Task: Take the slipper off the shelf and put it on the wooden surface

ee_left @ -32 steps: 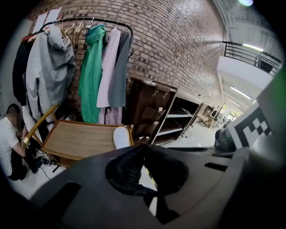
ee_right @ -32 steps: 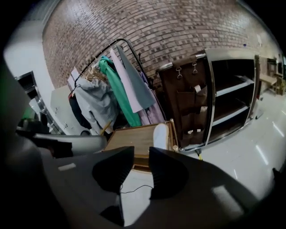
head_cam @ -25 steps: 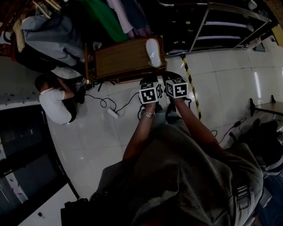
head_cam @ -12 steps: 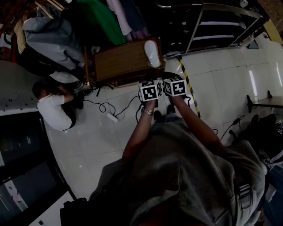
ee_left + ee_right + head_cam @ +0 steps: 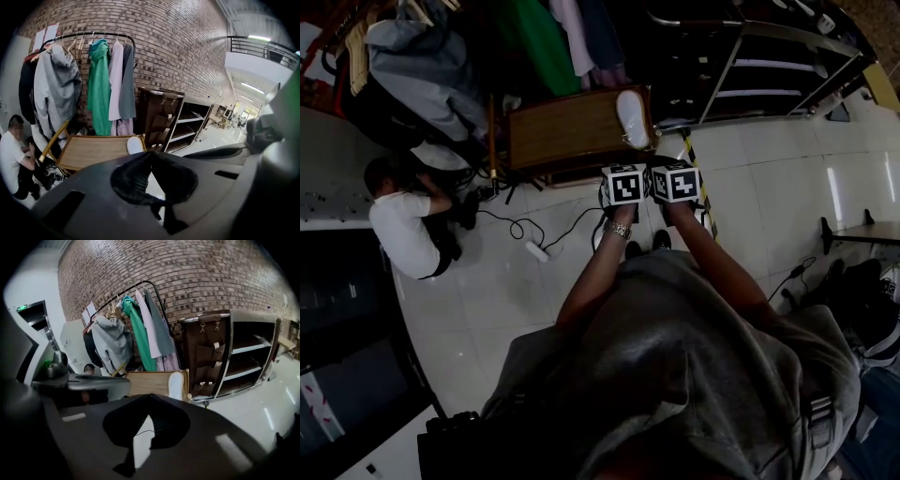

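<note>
A white slipper lies on the right end of the wooden surface, a low table by the brick wall. Both grippers hover side by side over the floor, just short of the table's near edge and apart from the slipper. My left gripper is shut with nothing in it, its jaws meeting at their tips. My right gripper is shut and empty too. Both gripper views show the slipper ahead on the wood. The dark metal shelf stands to the right of the table.
A clothes rack with hanging garments stands behind the table. A person in a white shirt crouches on the floor at the left. Cables and a power strip lie on the tiles. Striped floor tape runs beside the right gripper.
The head view has shifted a little. Both grippers stay side by side near the table's edge, and the slipper has not moved on the wood.
</note>
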`<state>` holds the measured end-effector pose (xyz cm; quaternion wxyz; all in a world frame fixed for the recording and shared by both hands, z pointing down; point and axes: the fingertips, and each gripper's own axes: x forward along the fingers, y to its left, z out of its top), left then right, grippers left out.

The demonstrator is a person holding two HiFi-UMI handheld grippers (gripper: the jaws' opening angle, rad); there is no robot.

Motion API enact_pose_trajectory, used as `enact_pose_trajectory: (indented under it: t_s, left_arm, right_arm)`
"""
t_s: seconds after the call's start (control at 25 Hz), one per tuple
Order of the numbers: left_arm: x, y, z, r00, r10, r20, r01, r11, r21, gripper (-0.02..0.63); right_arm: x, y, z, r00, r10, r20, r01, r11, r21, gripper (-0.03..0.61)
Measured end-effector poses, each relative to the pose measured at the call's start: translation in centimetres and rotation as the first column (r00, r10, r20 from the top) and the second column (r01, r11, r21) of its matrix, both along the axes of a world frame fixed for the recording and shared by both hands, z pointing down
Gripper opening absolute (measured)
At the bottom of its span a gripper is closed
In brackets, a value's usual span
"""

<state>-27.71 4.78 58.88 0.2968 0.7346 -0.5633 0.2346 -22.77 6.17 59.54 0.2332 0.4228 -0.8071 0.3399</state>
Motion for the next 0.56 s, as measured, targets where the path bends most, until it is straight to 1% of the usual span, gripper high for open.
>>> enact_pose_trajectory:
  t_s: [0.2,0.56]
  left_arm:
    - [0.9,-0.7,0.2,1.0,0.011,-0.012,-0.011,1.0,0.002,0.003]
    - [2.7,-0.5,-0.3,0.999,0.04,-0.004,-0.04,0.999,-0.002,0.003]
  right_arm:
    - [0.7,-0.8,-0.6,1.0,0.003,-0.015,-0.003,1.0,0.025,0.0]
    - [1.8,-1.4,-0.6,1.0,-0.004,0.012,0.004,0.999,0.034,0.0]
